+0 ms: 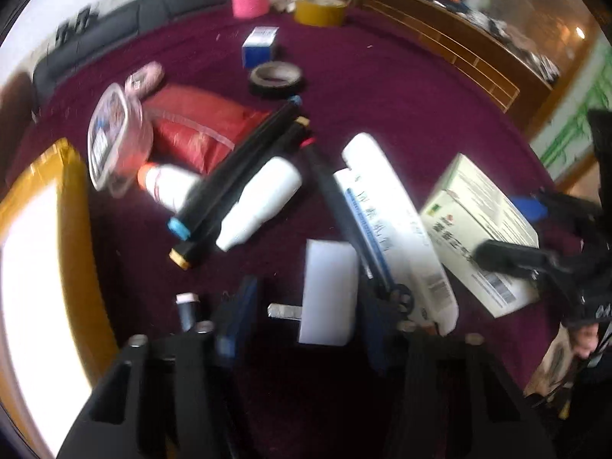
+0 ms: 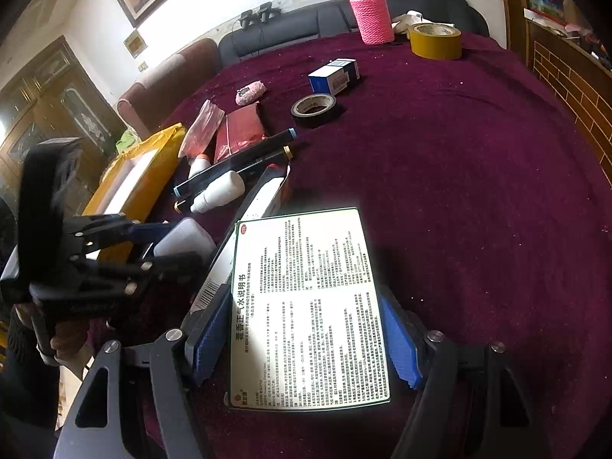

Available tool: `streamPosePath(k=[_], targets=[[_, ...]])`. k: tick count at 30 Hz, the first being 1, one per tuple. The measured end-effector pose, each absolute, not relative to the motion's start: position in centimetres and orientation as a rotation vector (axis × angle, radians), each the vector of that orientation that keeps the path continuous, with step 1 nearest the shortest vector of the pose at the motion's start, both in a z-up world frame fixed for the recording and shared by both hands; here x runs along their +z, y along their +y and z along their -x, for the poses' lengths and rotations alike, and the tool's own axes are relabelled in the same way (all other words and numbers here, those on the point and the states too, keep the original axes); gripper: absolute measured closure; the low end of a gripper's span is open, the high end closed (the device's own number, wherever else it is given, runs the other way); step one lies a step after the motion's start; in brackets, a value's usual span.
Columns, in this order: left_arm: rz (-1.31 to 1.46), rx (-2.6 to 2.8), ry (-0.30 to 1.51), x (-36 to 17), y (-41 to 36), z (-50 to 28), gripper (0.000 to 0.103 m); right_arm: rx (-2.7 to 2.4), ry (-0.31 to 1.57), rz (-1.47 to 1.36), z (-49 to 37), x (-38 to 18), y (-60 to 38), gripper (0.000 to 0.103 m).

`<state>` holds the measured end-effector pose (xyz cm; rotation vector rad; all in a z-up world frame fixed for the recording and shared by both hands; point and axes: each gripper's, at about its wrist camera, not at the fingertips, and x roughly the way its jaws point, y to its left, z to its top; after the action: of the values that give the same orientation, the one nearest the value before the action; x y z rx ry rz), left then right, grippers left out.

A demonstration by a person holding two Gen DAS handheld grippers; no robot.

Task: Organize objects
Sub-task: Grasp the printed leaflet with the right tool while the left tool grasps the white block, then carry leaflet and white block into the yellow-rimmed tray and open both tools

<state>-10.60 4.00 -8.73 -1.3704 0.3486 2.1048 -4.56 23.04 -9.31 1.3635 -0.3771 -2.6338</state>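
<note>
1. The table, under a purple cloth (image 2: 478, 176), carries everything.
2. A yellow box (image 2: 153, 168) stands open at its left edge.
3. The medicine box (image 2: 310, 306) lies flat near the front edge, printed face up, between the blue pads of the right gripper (image 2: 306, 348); the pads (image 2: 397, 344) sit just beside its long sides, but I cannot tell whether they press it.
4. The left gripper (image 1: 302, 306) is spread wide around a white sponge block (image 1: 329, 290), which rests against its right finger.
5. A long white carton (image 1: 397, 222) lies between the sponge block and the medicine box.
6. Black markers (image 1: 237, 183) lie crossed over a white bottle (image 1: 260, 202).
7. A black tape roll (image 2: 313, 109) sits near the middle.
</note>
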Motion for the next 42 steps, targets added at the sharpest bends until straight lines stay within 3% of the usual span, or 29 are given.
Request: streamPosePath(k=[11, 19, 30, 42], targets=[[1.342, 2.164, 0.293, -8.5, 4.3, 9.2, 0.064, -2.674, -0.318, -1.406, 4.8, -9.3, 21.7, 0.028], [1.288, 2.252, 0.074, -4.9, 0.3, 6.3, 0.064, -2.678, -0.431, -1.284, 3.4, -6.6, 20.9, 0.028], [1.290, 2.592, -0.270, 0.8, -13.8, 4.9, 0.064, -2.450, -0.455, -1.131, 7.7, -2.0, 10.0, 0.027], [1.496, 2.683, -0.576, -3.6, -24.5, 8.2, 0.064, -2.349, -0.276, -1.228, 13.9, -5.6, -4.9, 0.027]])
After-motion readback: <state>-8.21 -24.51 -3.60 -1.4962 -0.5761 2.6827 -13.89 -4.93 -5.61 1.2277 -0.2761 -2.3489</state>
